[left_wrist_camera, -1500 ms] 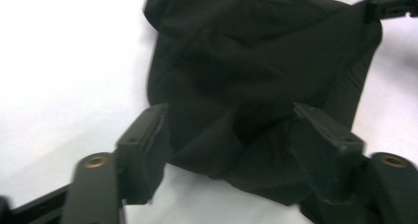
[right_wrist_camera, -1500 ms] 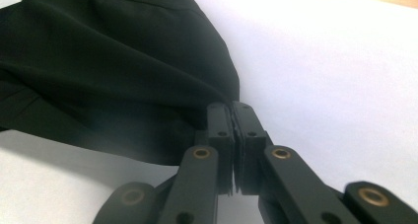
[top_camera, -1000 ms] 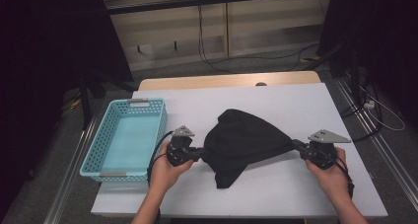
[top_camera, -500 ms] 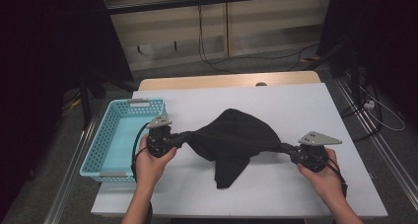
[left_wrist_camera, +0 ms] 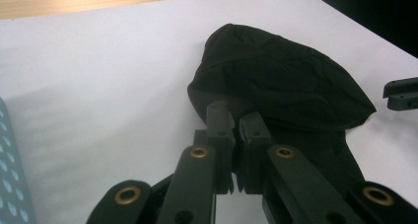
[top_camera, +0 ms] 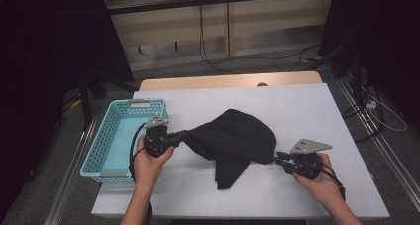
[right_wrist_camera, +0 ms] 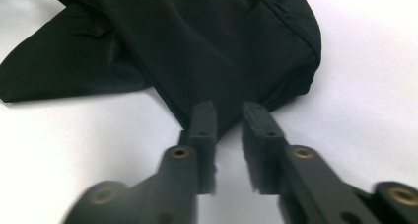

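Your high view looks forward and down from above your side of the worktop (top_camera: 317, 111), far enough to take in its whole top and the floor beyond. Each gripper view rides low and close, looking along its own jaws just above the surface. All three share the black cloth (top_camera: 233, 140) (left_wrist_camera: 281, 86) (right_wrist_camera: 197, 41) at the middle.

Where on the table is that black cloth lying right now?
In the high view the black cloth lies mid-table on the white tabletop, right of the blue basket, stretched between the left gripper and the right gripper.
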`<state>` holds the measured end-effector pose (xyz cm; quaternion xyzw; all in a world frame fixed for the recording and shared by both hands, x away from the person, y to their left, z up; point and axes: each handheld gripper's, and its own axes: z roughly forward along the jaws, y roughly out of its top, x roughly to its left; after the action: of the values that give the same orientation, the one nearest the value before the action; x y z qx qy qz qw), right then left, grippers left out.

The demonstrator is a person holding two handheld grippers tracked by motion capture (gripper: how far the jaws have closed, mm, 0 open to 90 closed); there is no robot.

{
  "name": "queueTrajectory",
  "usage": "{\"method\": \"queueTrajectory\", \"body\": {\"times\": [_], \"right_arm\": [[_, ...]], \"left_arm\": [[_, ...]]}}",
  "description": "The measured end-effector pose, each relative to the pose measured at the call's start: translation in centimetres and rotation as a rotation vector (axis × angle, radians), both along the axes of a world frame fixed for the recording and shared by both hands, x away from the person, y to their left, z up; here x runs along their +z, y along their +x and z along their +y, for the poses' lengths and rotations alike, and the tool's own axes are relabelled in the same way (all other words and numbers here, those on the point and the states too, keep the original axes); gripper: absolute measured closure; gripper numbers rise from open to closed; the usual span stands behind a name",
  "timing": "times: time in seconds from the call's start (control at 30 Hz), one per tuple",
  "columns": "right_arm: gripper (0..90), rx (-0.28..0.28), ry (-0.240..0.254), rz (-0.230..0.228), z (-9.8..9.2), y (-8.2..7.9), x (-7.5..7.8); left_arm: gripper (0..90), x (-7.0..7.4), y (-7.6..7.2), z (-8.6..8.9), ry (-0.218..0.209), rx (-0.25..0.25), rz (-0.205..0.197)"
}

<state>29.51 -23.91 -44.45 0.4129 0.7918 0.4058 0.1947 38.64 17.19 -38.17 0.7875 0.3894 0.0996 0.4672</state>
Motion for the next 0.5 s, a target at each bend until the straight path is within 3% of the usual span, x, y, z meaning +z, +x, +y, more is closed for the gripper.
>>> {"method": "queueTrajectory", "body": {"times": [0.17, 0.3, 0.43, 0.5], "right_arm": [[63.9, 0.045, -0.002, -0.036, 0.9, 0.2, 0.0], [59.5, 0.096, 0.000, -0.022, 2.3, 0.7, -0.5], [53.6, 0.135, -0.049, -0.027, 3.7, 1.1, -0.9], [53.1, 0.141, -0.099, -0.033, 3.9, 1.2, -1.2]], "left_arm": [[86.0, 0.0, 0.0, -0.1, 0.007, -0.001, 0.001], [86.0, -0.1, 0.1, 0.0, 0.003, 0.001, 0.003], [86.0, -0.1, 0.1, 0.0, 0.007, 0.002, 0.002], [86.0, -0.1, 0.0, 0.1, 0.001, 0.005, 0.002]]}}
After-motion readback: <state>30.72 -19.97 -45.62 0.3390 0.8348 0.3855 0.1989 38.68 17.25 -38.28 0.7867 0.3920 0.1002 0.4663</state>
